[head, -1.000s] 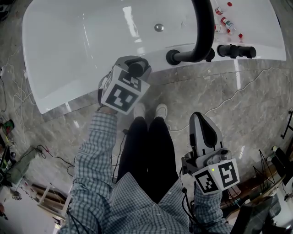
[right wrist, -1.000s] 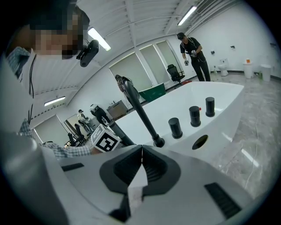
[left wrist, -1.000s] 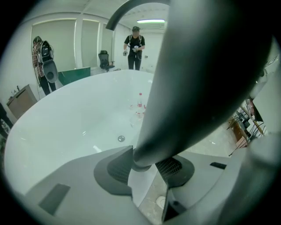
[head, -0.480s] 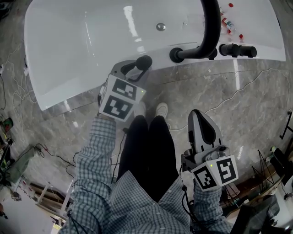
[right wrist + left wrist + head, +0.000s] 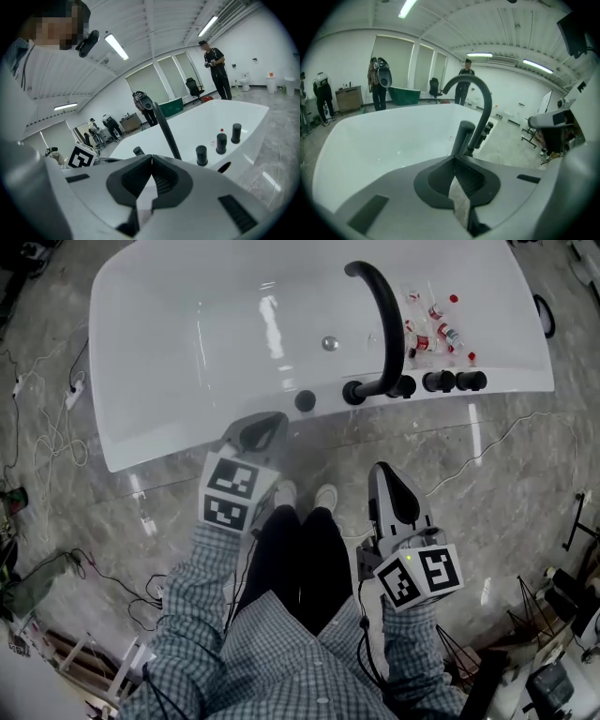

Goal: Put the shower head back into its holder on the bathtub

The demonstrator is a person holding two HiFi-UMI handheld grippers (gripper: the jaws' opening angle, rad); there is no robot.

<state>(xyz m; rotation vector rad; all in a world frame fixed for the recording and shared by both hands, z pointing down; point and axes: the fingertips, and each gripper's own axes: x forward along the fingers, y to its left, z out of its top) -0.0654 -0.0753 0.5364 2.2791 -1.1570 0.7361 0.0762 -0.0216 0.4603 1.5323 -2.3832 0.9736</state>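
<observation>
Cables (image 5: 73, 388) lay loose on the veined marble floor (image 5: 525, 484) at 9 o'clock. The left gripper (image 5: 262, 426), grey plastic with ribbed dark pads, had its jaws together and nothing between them, just short of the rim of the glossy white bathtub (image 5: 169, 352). The shower head (image 5: 305, 400), a black cylinder, stood upright on the rim at 1 o'clock from it, not touching. Further right: arched black spout (image 5: 380, 306), round knobs (image 5: 455, 381), red-capped bottles (image 5: 433, 322) in the tub. The right gripper (image 5: 384, 476) was at 5 o'clock over the floor, jaws closed, empty.
</observation>
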